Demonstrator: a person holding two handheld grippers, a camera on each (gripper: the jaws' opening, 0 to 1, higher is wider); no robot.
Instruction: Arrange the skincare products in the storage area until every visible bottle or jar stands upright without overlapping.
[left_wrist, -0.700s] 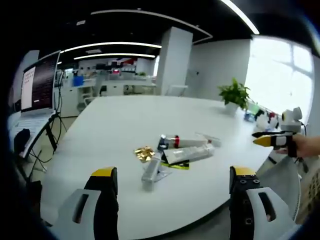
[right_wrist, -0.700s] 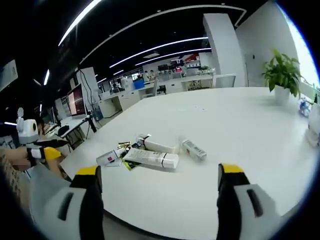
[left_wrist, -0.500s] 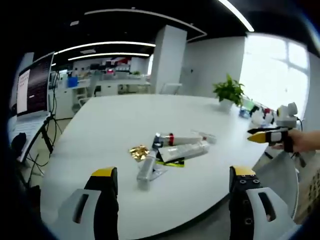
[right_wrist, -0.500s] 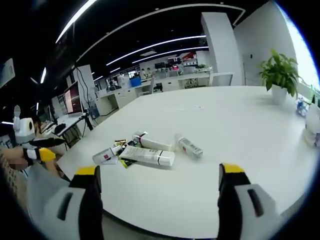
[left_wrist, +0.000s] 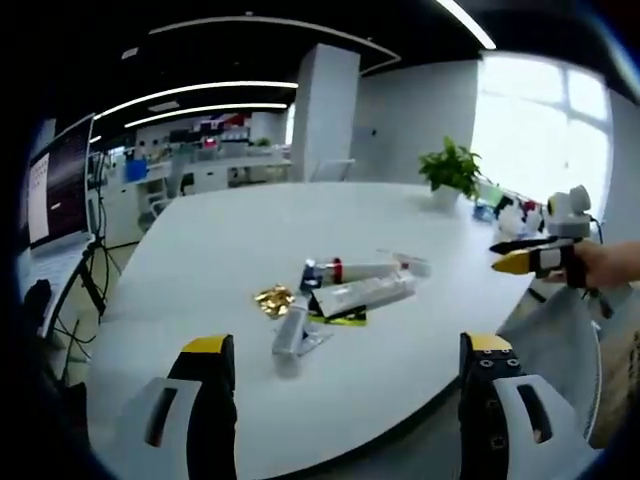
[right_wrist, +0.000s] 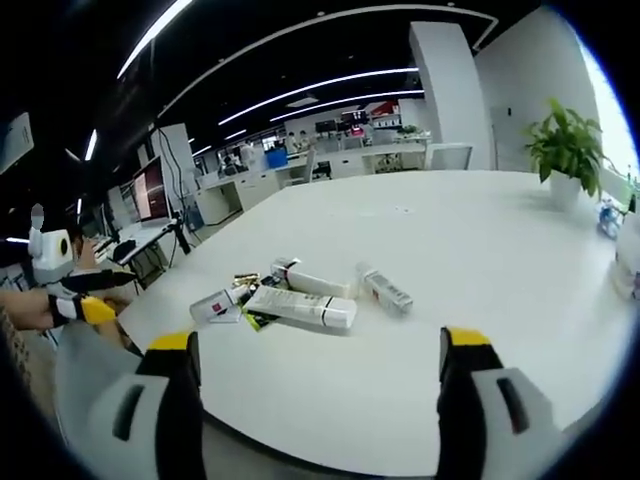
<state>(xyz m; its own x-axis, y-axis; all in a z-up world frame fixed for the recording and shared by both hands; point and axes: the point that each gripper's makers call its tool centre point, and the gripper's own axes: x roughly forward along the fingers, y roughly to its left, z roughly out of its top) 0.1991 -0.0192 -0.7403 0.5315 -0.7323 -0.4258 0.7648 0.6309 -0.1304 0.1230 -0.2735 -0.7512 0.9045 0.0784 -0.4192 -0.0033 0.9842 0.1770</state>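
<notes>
the left gripper (left_wrist: 345, 400) is hanging off the near edge of the white table (left_wrist: 230, 230) with its yellow-tipped jaws standing wide apart and holding nothing; the right gripper (right_wrist: 315, 395) is doing the same from the other side of the table, jaws likewise spread and empty, and is also showing at the right of the left gripper view (left_wrist: 530, 258), a hand behind it. the skincare products are lying in a loose heap near the middle of the table, none of them upright and several touching or crossing. counting them in the right gripper view: a long white tube (right_wrist: 300, 307) in front, a second white tube (right_wrist: 308, 281) behind it, a small bottle (right_wrist: 385, 289) to one side and just apart, and a short red-labelled tube (right_wrist: 215, 306) at the other end, making four that can be told, plus one crumpled gold wrapper (left_wrist: 272, 298) and a dark-and-yellow flat sachet (left_wrist: 340, 318) under the long tube; whether more lie hidden beneath cannot be told. the tubes are probably light and soft-walled, likely to dent and slide on the smooth top, so the stiffer cap end or shoulder looks the better place to take hold; the small bottle seems rigid and should take a grip across its body. one potted plant (right_wrist: 567, 150) is standing at the far edge.
</notes>
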